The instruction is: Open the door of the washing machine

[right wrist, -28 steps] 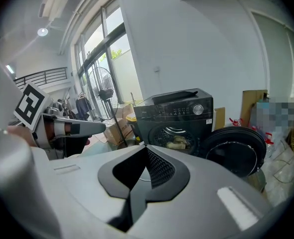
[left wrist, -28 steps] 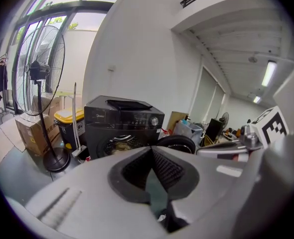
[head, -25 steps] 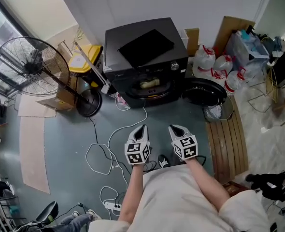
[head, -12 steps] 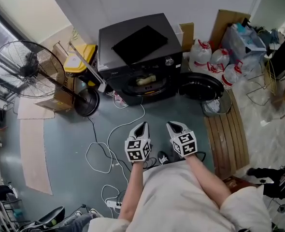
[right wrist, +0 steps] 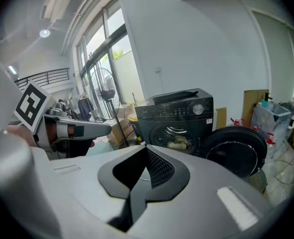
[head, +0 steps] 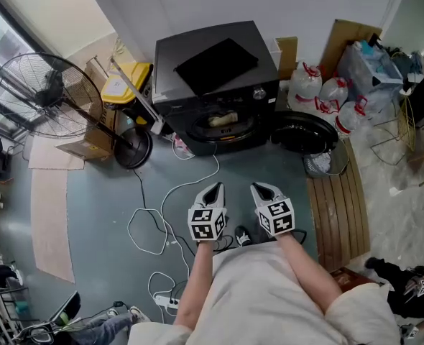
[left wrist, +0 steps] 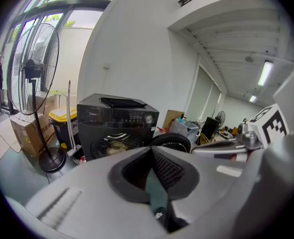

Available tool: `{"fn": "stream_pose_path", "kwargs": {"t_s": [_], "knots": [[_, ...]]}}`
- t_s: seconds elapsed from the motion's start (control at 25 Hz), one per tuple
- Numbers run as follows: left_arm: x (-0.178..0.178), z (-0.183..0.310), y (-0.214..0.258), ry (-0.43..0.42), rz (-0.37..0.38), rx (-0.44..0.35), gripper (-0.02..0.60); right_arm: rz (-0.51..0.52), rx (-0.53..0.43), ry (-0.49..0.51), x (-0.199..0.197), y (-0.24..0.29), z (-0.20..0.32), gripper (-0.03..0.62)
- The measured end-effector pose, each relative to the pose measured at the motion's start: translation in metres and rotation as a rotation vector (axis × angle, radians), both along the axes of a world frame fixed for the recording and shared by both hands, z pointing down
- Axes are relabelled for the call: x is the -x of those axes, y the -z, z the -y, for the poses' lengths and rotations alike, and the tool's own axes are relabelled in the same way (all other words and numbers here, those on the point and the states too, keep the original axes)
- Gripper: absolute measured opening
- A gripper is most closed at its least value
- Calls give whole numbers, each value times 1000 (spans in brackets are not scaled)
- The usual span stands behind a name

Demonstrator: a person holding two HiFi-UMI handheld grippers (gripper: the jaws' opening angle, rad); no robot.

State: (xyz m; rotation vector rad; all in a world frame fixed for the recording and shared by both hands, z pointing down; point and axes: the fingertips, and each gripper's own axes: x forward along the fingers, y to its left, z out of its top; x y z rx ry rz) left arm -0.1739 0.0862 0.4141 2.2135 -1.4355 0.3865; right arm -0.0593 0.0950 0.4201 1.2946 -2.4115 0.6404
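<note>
A black front-loading washing machine (head: 215, 77) stands against the far wall. Its round door (head: 303, 134) is swung wide open to the right, and laundry shows inside the drum (head: 223, 120). The machine also appears in the left gripper view (left wrist: 117, 126) and the right gripper view (right wrist: 177, 123), where the open door (right wrist: 235, 148) hangs at the right. My left gripper (head: 213, 191) and right gripper (head: 262, 190) are side by side well short of the machine, both shut with nothing between the jaws.
A standing fan (head: 50, 99) and a yellow-lidded bin (head: 124, 88) are left of the machine. White cables (head: 158, 221) trail over the floor. Water jugs (head: 327, 95), boxes and a wooden slatted mat (head: 338, 207) fill the right side.
The head view has shifted slightly, so the machine sits a little differently in the frame. Both grippers stay side by side in the same place, shut.
</note>
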Motion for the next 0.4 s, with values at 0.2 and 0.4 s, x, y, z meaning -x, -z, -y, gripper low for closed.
{"fn": "stream_pose_path", "kwargs": {"t_s": [0.2, 0.4], "knots": [[-2, 1, 0, -2, -4, 0, 57, 4, -7, -4, -3, 2, 2, 0], [-6, 1, 2, -10, -4, 0, 57, 13, -11, -16, -7, 4, 2, 0]]}}
